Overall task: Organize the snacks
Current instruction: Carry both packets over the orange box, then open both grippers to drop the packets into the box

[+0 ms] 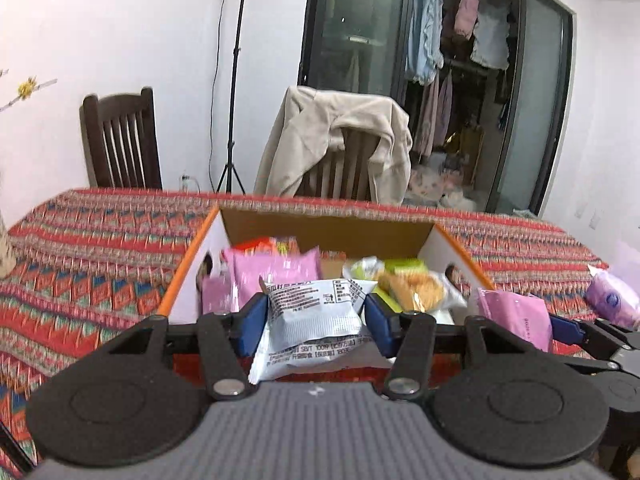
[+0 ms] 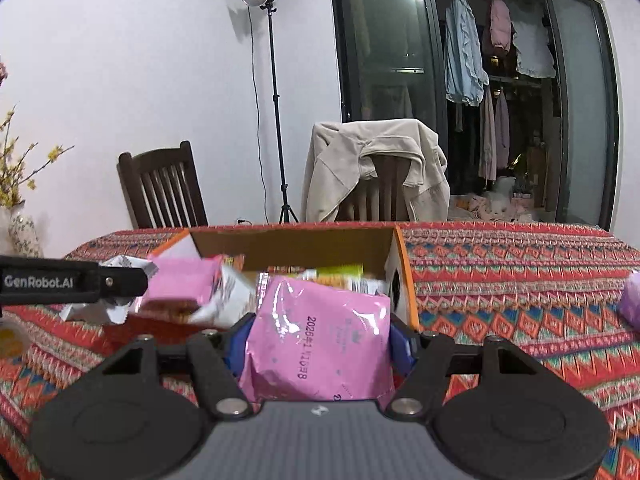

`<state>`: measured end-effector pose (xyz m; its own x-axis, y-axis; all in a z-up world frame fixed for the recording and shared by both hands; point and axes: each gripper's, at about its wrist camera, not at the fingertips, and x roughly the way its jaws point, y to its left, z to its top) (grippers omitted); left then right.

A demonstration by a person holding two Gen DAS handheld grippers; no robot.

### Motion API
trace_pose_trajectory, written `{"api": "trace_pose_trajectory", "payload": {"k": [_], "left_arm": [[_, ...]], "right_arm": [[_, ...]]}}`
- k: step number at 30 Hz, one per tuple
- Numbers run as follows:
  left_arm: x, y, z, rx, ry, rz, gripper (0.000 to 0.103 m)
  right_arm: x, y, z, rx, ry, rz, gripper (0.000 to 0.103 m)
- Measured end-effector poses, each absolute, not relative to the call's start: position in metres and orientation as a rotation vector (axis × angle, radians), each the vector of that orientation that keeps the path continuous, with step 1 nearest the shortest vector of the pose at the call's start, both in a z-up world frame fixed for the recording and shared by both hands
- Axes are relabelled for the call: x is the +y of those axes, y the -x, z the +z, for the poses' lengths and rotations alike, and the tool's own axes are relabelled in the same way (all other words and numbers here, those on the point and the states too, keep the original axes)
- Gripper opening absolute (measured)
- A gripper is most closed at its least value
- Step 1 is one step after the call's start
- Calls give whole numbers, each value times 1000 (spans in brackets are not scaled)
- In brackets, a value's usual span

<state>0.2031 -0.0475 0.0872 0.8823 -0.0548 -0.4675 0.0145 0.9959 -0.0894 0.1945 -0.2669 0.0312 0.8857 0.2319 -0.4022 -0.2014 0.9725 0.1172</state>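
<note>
Left wrist view: a white snack packet with black print is pinched between the blue pads of the left gripper. Its long axis runs away from the camera, its far sealed edge pointing toward an open cardboard box. The jaws stand partly closed, pressing the packet's two sides. The packet hangs just at the box's near edge. Inside the box lie a pink packet, a yellow-green packet and others, blurred. At right, the right gripper carries a pink pouch just beside the box's right wall. A purple packet lies on the table further right. The box sits on a table under a red patterned cloth. Behind are a dark wooden chair, a second chair draped with a beige jacket, a light stand, white walls and a dark glass door with clothes hanging behind it.

Right wrist view: the pink pouch, printed with a date, is clamped between the right gripper's blue pads, long axis pointing away toward the box, top edge at the box's near rim. The jaws are partly closed on its sides. At left, the left gripper holds the white packet, mostly hidden and blurred. A vase with yellow flowers stands at the far left of the patterned cloth.
</note>
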Motion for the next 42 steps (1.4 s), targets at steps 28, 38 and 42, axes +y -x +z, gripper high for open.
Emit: {"api": "trace_pose_trajectory", "payload": {"k": [28, 38, 42], "left_arm": [[-19, -291, 57, 422, 129, 56, 86], [-17, -281, 62, 365, 140, 82, 103], [-17, -279, 67, 359, 150, 80, 103]], "right_arm": [[-241, -292, 15, 398, -100, 237, 79], [-248, -294, 10, 429, -153, 223, 103], [-248, -295, 12, 429, -153, 225, 103]]}}
